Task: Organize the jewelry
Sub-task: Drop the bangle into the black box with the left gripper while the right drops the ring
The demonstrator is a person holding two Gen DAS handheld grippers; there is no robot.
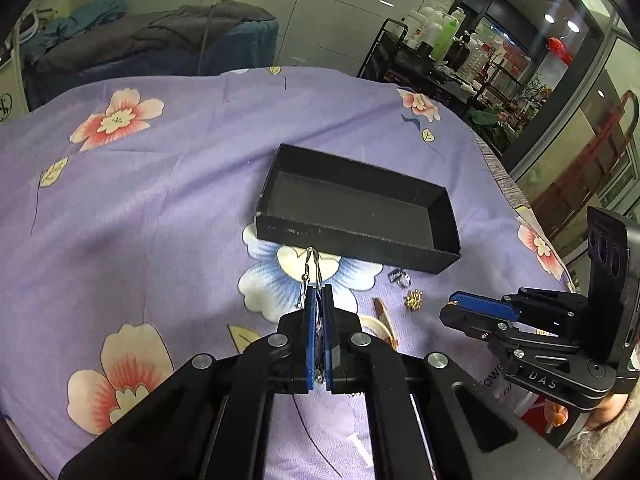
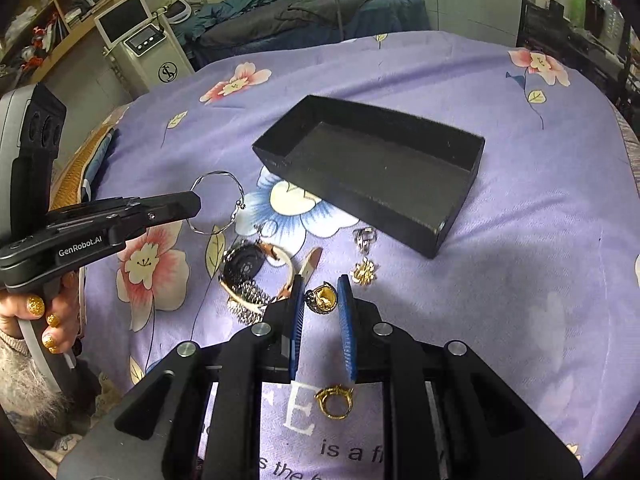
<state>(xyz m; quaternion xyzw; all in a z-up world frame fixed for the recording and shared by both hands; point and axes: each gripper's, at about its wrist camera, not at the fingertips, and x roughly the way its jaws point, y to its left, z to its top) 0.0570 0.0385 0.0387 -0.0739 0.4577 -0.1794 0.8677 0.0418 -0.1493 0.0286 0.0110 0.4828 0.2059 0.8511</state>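
Observation:
An open black box (image 1: 356, 210) lies on the purple flowered cloth; it also shows in the right wrist view (image 2: 376, 168). My left gripper (image 1: 319, 290) is shut on a thin silver bangle (image 1: 312, 266), held above the cloth just in front of the box; the bangle (image 2: 218, 202) hangs from the left gripper (image 2: 192, 200) in the right wrist view. My right gripper (image 2: 322, 288) is open around a dark and gold ring (image 2: 322, 298) on the cloth. It also shows in the left wrist view (image 1: 452, 306).
On the cloth lie a watch (image 2: 244, 270), a silver ring (image 2: 364, 238), a gold flower piece (image 2: 364, 272), a tan strap (image 2: 310, 262) and a gold ring (image 2: 334, 400). A trolley of bottles (image 1: 432, 44) stands beyond the table.

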